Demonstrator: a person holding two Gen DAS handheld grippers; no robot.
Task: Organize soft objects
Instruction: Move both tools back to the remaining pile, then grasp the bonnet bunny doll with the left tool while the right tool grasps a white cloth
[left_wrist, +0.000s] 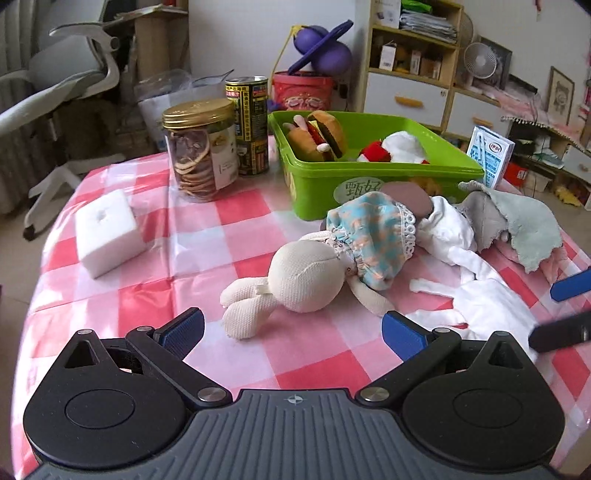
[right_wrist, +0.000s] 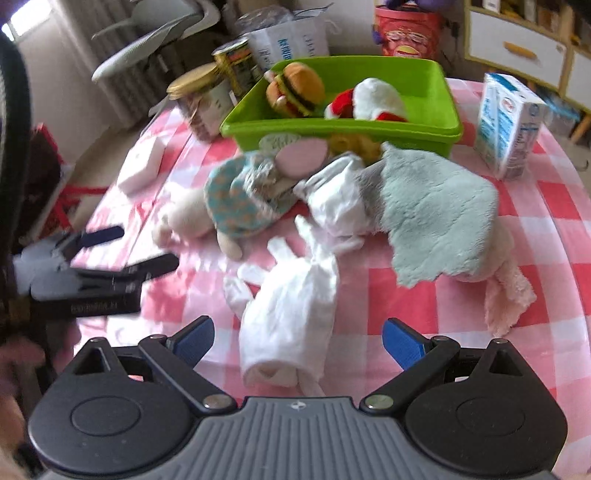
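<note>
A cream rabbit doll (left_wrist: 306, 277) (right_wrist: 229, 206) in a blue dress lies on the checked table just in front of my open, empty left gripper (left_wrist: 291, 330). A white glove (right_wrist: 291, 321) (left_wrist: 484, 306) lies between the fingers of my open right gripper (right_wrist: 297, 341), untouched. A grey-green plush cloth (right_wrist: 436, 218) (left_wrist: 524, 225) lies to the right. The green bin (left_wrist: 369, 173) (right_wrist: 369, 125) behind holds a plush burger (left_wrist: 317, 136) (right_wrist: 295, 88) and a red-white plush (left_wrist: 395, 147) (right_wrist: 369, 99).
A cookie jar (left_wrist: 201, 151), a can (left_wrist: 251, 125) and a white foam block (left_wrist: 107, 232) stand at the left. A milk carton (left_wrist: 491, 155) (right_wrist: 509, 125) stands right of the bin. The left gripper shows in the right wrist view (right_wrist: 144, 247).
</note>
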